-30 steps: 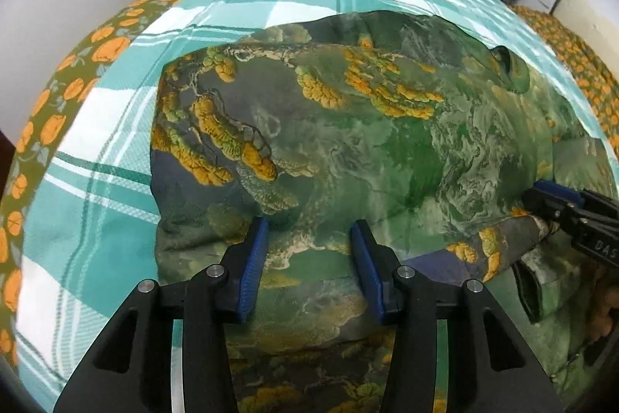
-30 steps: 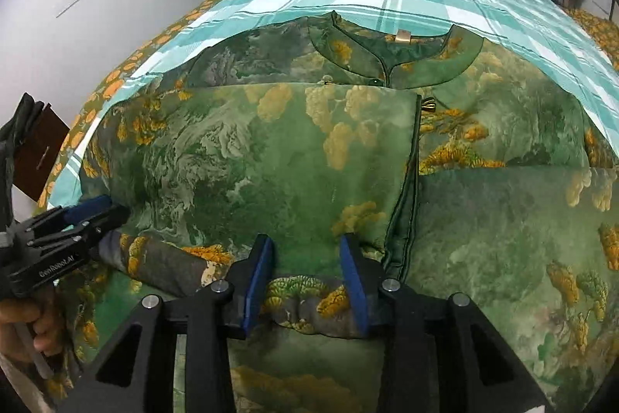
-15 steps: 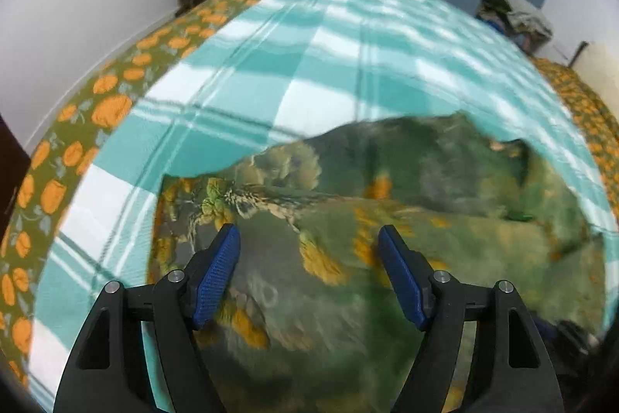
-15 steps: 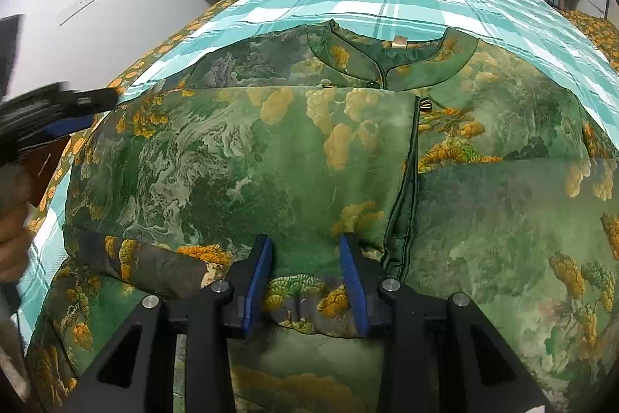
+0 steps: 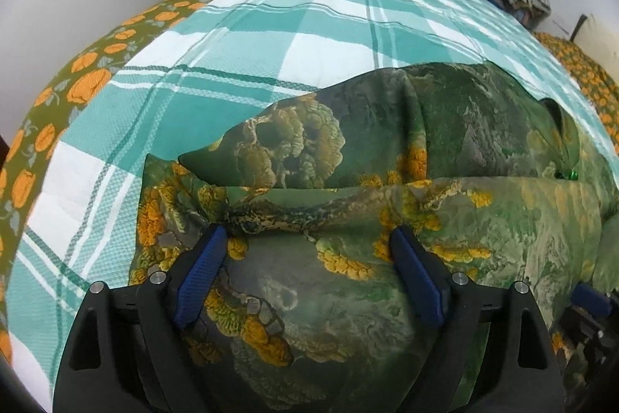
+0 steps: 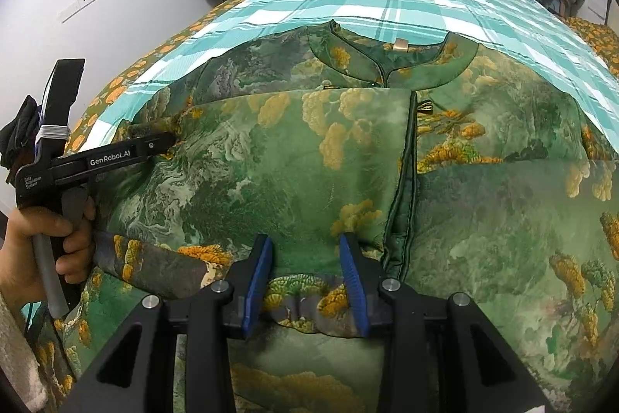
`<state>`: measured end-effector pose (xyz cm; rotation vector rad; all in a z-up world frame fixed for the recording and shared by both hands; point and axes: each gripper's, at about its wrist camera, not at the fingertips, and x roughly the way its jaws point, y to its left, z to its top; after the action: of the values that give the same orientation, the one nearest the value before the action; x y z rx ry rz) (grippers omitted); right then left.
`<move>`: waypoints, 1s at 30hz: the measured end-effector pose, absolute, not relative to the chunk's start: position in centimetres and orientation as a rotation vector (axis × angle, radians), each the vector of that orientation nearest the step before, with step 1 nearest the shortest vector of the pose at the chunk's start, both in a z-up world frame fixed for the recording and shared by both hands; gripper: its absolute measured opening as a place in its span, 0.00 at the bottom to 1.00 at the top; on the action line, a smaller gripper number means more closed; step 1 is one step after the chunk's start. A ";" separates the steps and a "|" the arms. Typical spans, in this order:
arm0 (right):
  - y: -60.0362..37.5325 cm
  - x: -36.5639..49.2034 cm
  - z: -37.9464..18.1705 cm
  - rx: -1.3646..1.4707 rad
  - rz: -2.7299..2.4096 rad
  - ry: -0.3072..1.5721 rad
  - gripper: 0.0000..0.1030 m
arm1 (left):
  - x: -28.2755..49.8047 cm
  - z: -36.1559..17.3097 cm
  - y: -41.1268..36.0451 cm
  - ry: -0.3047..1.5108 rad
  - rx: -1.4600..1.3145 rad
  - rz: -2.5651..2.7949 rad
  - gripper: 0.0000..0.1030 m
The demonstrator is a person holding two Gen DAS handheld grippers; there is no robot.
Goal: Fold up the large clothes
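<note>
Right tongs (image 6: 305, 277), nearest in the right wrist view: blue pads clamped on a bunched near hem of the green printed jacket (image 6: 301, 180), a puff of folded fabric pinched between them.

Left tongs (image 5: 305, 273), left wrist view: jaws spread wide and just been opening. Cloth lies under and between the pads but neither presses on it; nothing held. Seen from the right wrist view, the same tool (image 6: 162, 144) reaches in from the left, its tip at the jacket's left edge, the person's hand (image 6: 46, 242) on the grip.

Jacket lies on the bed (image 5: 240, 37), front up. Left side panel already folded in over the middle; its straight edge runs near-to-far beside the dark front placket (image 6: 406, 180). A rolled sleeve ridge (image 5: 309, 215) crosses just beyond the left pads. Right side looks unfolded, spread toward the right.

Farther: stand collar (image 6: 390, 62) with a small tan label (image 6: 400, 44), pointing to the far end. Beyond, bare teal plaid bedspread, orange floral border (image 5: 89, 84) on the left, curtains at the back.

Step, as I judge it: left-side fold laid and let go, right tongs pinning the hem. Next move likely calls for the left tongs to settle on the sleeve ridge or left edge and close, to tuck it flat without dragging the laid panel.
</note>
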<state>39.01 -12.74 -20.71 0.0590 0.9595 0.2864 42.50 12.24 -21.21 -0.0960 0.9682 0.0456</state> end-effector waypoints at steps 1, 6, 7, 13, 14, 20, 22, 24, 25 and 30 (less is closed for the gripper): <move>-12.7 39.0 -20.7 0.058 0.288 0.960 0.35 | 42.3 -20.9 12.2 0.972 -0.084 0.047 0.85; -13.3 38.0 -18.6 0.075 0.293 0.963 0.37 | 38.2 -18.3 11.8 0.968 -0.025 0.006 0.86; -13.6 37.2 -17.6 0.082 0.294 0.954 0.37 | 36.6 -17.6 11.7 0.967 -0.010 -0.022 0.86; -16.2 29.9 -14.2 0.038 0.273 0.929 0.42 | 27.0 -15.5 10.9 0.981 0.015 -0.109 0.87; -16.9 28.5 -14.1 0.032 0.272 0.933 0.42 | 25.3 -15.4 10.6 0.987 0.012 -0.122 0.88; -21.6 18.5 -16.1 0.006 0.166 1.019 0.43 | 17.2 -16.3 8.4 1.044 -0.007 -0.179 0.88; -22.5 16.1 -16.7 -0.005 0.133 1.027 0.43 | 15.3 -16.7 7.5 1.052 0.012 -0.180 0.88; -23.1 13.5 -17.1 0.010 0.115 1.026 0.43 | 14.1 -17.3 6.9 1.061 0.019 -0.186 0.96; -23.3 12.6 -17.3 0.022 0.110 1.026 0.46 | 13.8 -17.8 6.6 1.058 0.024 -0.175 0.96; -23.4 10.8 -19.0 0.034 0.073 1.016 0.54 | 13.7 -19.0 5.7 1.051 0.062 -0.110 0.99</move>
<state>10.84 -23.41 -19.00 0.0343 1.0156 0.0735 13.67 5.66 -19.04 0.0624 1.0510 -0.1097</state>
